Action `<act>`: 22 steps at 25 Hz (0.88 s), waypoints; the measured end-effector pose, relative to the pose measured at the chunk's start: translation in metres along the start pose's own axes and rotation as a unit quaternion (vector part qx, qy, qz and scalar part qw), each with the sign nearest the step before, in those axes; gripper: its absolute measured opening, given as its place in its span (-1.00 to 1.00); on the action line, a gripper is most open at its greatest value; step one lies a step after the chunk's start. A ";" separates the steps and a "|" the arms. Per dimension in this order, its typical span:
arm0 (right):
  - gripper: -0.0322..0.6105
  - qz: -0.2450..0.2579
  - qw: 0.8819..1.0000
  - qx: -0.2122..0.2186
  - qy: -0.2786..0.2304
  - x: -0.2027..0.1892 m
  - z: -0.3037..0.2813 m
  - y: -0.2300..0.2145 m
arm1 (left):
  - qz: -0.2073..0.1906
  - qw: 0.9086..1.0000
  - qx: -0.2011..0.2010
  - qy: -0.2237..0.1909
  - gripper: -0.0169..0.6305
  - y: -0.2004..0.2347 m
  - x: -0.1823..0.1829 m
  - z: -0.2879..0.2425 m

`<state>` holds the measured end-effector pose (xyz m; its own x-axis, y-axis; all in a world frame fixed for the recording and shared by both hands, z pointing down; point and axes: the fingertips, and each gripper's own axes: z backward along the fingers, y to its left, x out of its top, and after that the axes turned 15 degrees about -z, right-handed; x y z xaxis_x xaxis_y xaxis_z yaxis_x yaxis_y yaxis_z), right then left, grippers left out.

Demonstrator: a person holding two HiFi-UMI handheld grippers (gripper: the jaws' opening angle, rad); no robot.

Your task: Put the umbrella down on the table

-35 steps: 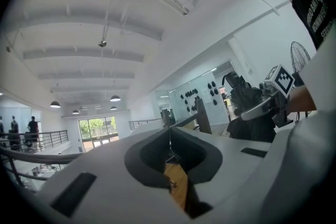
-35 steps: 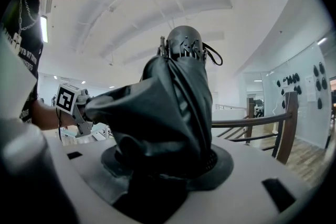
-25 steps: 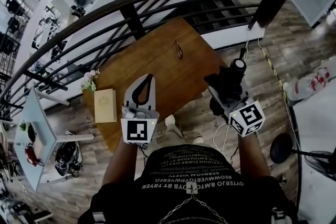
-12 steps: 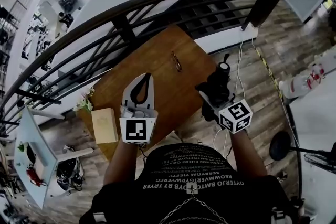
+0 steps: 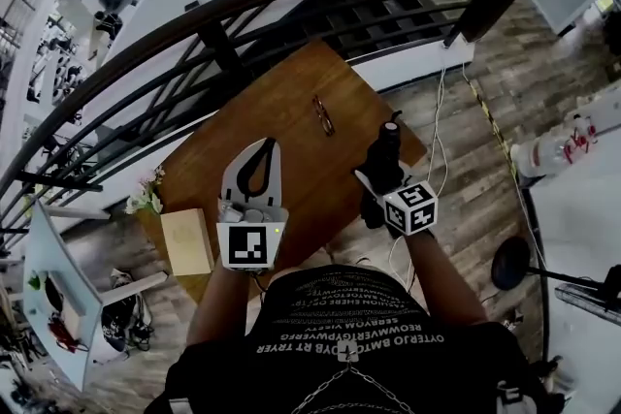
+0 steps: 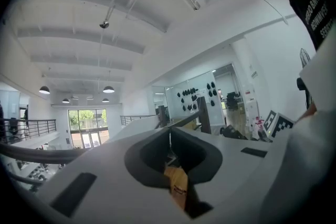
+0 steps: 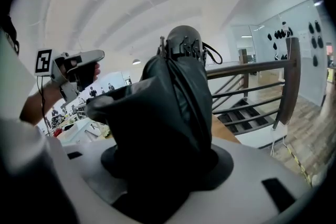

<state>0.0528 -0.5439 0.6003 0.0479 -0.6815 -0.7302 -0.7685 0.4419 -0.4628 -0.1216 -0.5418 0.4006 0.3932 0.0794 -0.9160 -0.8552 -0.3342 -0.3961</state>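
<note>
A black folded umbrella [image 5: 386, 153] stands upright in my right gripper [image 5: 383, 177], which is shut on it over the right part of the wooden table [image 5: 281, 102]. In the right gripper view the umbrella [image 7: 173, 107] fills the space between the jaws, and its strap end points up. My left gripper [image 5: 266, 146] hovers over the table's near left part. Its jaws meet at the tips with nothing between them. In the left gripper view a strip of the table [image 6: 176, 181] shows through the closed left gripper [image 6: 169, 136].
A pair of glasses [image 5: 323, 114] lies on the table's far middle. A tan box [image 5: 187, 242] and flowers [image 5: 146, 197] sit at its left end. A dark metal railing [image 5: 243, 5] curves behind the table. Cables [image 5: 441, 121] trail on the floor at the right.
My right gripper has come down and leftward with the umbrella, from beside the table's right edge to over its right part. The left gripper has shifted a little over the table.
</note>
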 end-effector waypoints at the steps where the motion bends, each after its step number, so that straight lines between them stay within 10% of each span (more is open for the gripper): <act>1: -0.13 -0.004 1.000 -0.004 0.006 -0.006 -0.007 -0.005 | 0.001 1.000 0.000 0.002 -0.86 0.001 -0.003 -0.001; 22: -0.13 -0.101 0.989 -0.074 0.083 -0.100 -0.121 -0.092 | -0.008 0.998 -0.010 0.057 -0.85 0.019 -0.065 -0.015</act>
<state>0.0412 -0.5866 0.7769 0.1137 -0.8385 -0.5329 -0.8393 0.2059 -0.5032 -0.1583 -0.5674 0.4533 0.4431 -0.0230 -0.8962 -0.8423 -0.3530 -0.4074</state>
